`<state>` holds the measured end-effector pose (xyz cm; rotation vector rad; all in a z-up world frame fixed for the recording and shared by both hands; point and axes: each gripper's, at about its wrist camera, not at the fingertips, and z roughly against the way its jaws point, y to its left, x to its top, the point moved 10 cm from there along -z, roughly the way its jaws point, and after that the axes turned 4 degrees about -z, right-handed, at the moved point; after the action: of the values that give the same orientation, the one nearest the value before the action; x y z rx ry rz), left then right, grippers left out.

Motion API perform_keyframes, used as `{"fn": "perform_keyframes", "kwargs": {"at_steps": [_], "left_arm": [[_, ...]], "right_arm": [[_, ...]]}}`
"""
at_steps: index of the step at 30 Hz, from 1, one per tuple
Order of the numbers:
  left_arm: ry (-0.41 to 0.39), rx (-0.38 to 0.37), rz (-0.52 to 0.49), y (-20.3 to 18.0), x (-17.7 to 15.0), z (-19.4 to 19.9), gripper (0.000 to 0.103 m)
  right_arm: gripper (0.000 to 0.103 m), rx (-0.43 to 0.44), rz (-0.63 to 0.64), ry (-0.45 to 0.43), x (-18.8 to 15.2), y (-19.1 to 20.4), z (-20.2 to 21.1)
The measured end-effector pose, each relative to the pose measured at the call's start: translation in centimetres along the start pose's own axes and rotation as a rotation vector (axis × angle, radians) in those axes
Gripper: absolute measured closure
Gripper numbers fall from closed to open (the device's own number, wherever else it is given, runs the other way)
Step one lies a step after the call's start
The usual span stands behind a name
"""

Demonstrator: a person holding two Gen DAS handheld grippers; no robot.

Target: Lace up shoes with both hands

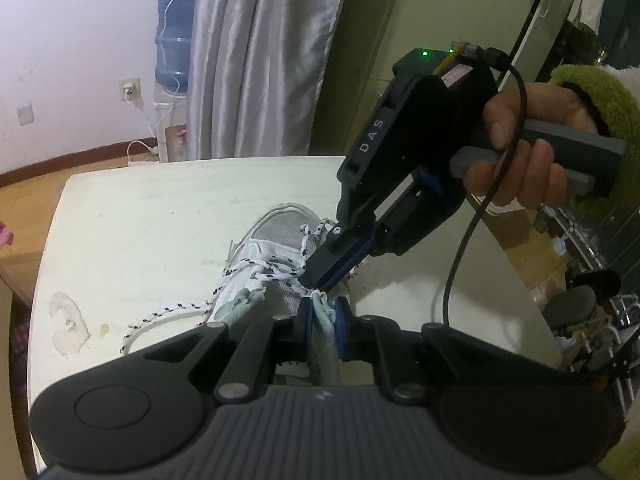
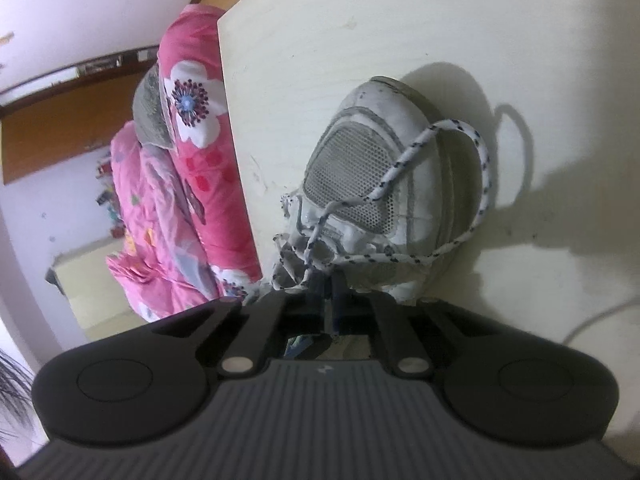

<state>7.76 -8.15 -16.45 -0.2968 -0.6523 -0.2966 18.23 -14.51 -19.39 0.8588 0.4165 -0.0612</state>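
A white and grey sneaker [image 2: 380,184] is laid on the cream table [image 1: 160,208], near the table's edge on the side of the pink floral quilt [image 2: 188,168]. Its long axis is run straight away from the right gripper [image 2: 329,292], toe pointed to the far side, heel end tucked under the tongs. The left gripper [image 1: 323,320] is pinched on the pale green tongue [image 1: 322,312] of the sneaker. The right one's tongs are pressed together on the speckled white lace [image 2: 432,256] right at the eyelets, beside that tongue. One lace loop is draped over the toe.
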Motion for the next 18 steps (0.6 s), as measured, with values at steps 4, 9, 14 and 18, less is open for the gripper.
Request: {"fn": "perform_keyframes", "kwargs": {"at_steps": [4, 9, 14, 18], "left_arm": [[-0.007, -0.005, 0.009, 0.07, -0.04, 0.07, 0.091], [-0.013, -0.012, 0.023, 0.45, -0.06, -0.01, 0.091], [-0.015, -0.011, 0.027, 0.62, -0.13, -0.04, 0.091], [-0.01, -0.007, 0.025, 0.84, -0.14, -0.04, 0.09]], "right_arm": [[0.101, -0.012, 0.011, 0.005, 0.08, 0.09, -0.1], [0.101, -0.027, 0.042, 0.023, -0.17, 0.4, -0.21], [0.101, -0.033, 0.057, 0.038, -0.37, 0.64, -0.24], [0.101, -0.029, 0.061, 0.046, -0.49, 0.61, -0.13]]}}
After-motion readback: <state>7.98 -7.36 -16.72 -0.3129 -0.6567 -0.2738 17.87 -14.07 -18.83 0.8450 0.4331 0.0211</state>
